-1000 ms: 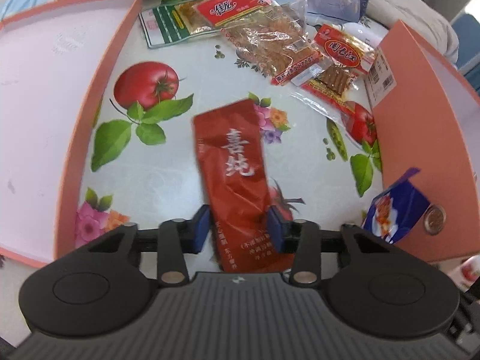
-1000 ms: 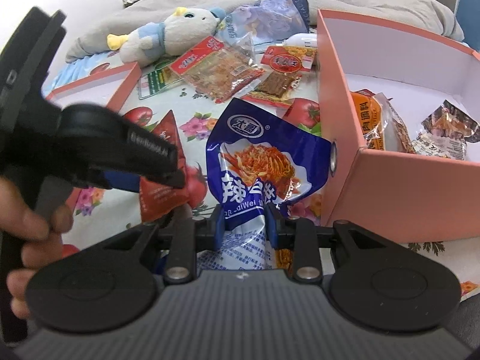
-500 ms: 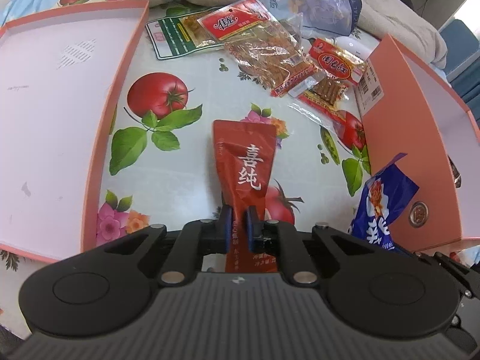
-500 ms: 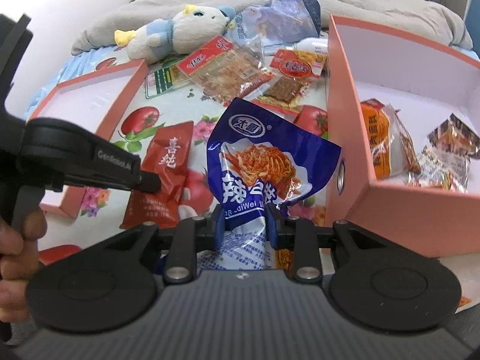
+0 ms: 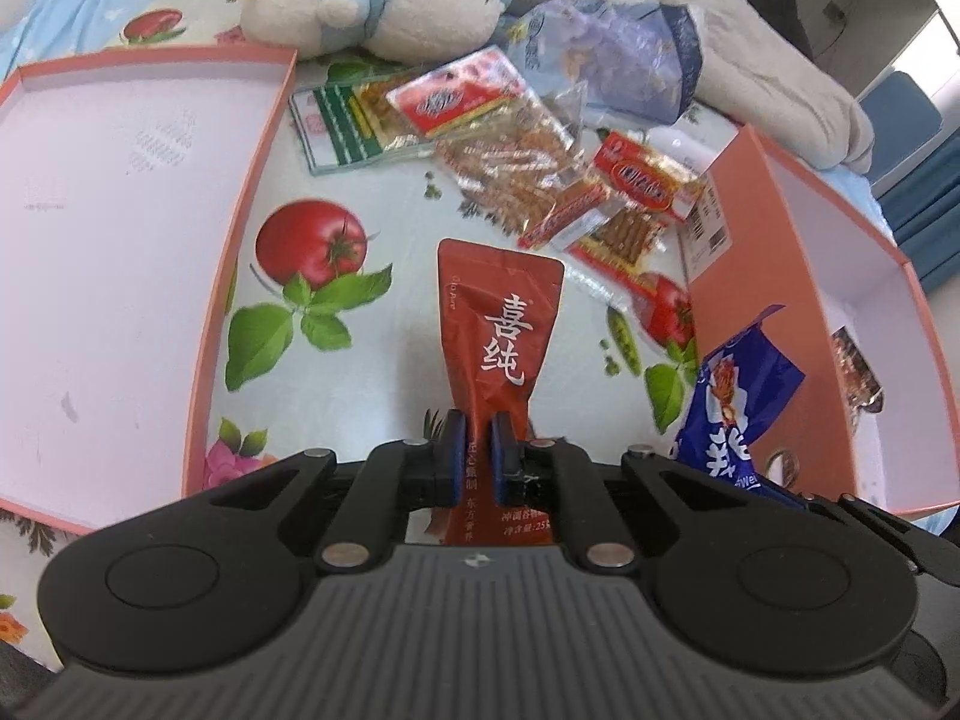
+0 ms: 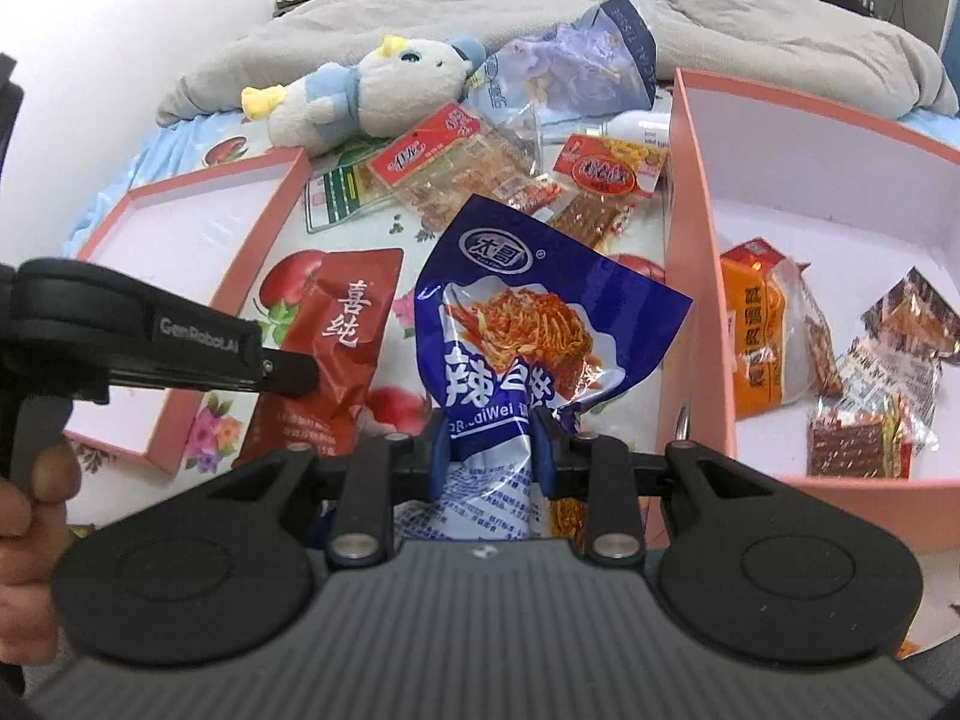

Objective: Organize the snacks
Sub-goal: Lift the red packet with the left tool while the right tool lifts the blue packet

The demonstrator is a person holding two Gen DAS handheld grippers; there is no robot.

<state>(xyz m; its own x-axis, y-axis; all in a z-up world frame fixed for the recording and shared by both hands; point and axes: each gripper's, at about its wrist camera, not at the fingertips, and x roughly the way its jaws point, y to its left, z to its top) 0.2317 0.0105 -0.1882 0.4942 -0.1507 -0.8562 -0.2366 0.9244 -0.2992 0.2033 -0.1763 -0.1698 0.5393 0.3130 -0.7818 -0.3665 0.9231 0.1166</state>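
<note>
Your left gripper (image 5: 478,450) is pinching the lower end of the red sachet (image 5: 501,330); its blue pads (image 5: 454,441) are pressing the foil from both sides, leaving only the crumpled neck of the sachet between them. The sachet is standing up from the pads with its white lettering facing the camera, clear of the tomato-print tablecloth (image 5: 372,372) beneath it. Your right gripper (image 6: 489,444) is clamping the blue noodle-snack bag (image 6: 534,324) at its narrowed lower part, and the bag is fanning out above the pads, just beside the near corner of the pink box (image 6: 696,276). Inside that box, an orange packet (image 6: 759,330) and several small foil-wrapped pieces (image 6: 870,396) are lying on the white floor. In the right wrist view, your left hand (image 6: 24,510) is gripping the handle of the left tool at the frame edge. To the left, the shallow pink lid (image 5: 240,252) is lying open side up on the cloth. Further out, loose snack packs (image 5: 510,144) are lying in a cluster between lid and box, and a plush toy (image 5: 372,6) is resting behind them against a grey blanket (image 6: 600,6).
</note>
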